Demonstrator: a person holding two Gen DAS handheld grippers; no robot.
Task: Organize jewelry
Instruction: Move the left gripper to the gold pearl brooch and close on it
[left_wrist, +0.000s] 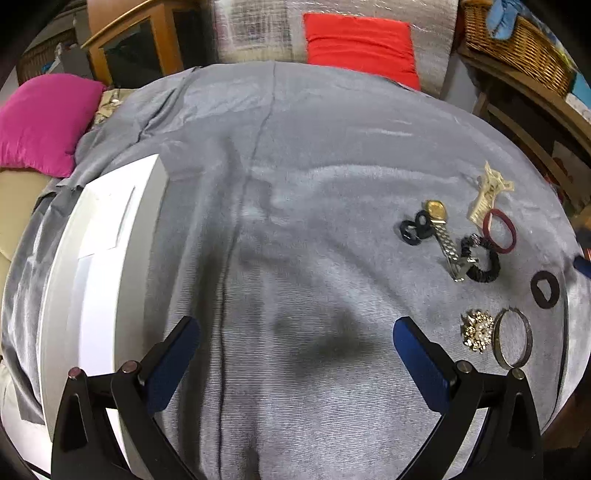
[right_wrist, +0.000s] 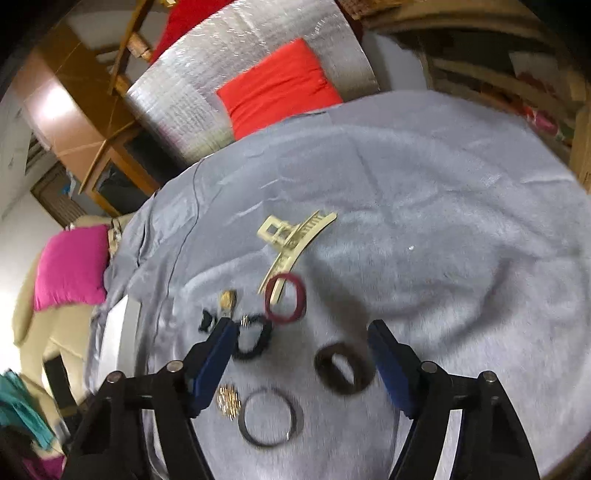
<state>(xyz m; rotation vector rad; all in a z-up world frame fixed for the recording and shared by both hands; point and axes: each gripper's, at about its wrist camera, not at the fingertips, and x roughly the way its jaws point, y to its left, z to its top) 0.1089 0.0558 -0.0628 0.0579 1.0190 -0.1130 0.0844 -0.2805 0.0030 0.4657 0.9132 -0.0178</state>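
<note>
I hold my left hand-held gripper and right hand-held gripper spread apart and empty above the grey blanket; the jewelry lies near its right edge, the white box at its left edge.

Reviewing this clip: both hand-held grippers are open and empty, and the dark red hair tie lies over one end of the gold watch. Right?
Not quite. The dark red hair tie lies over one end of the cream hair claw clip, not the gold watch, as the right wrist view shows. Both hand-held grippers are open and empty.
</note>
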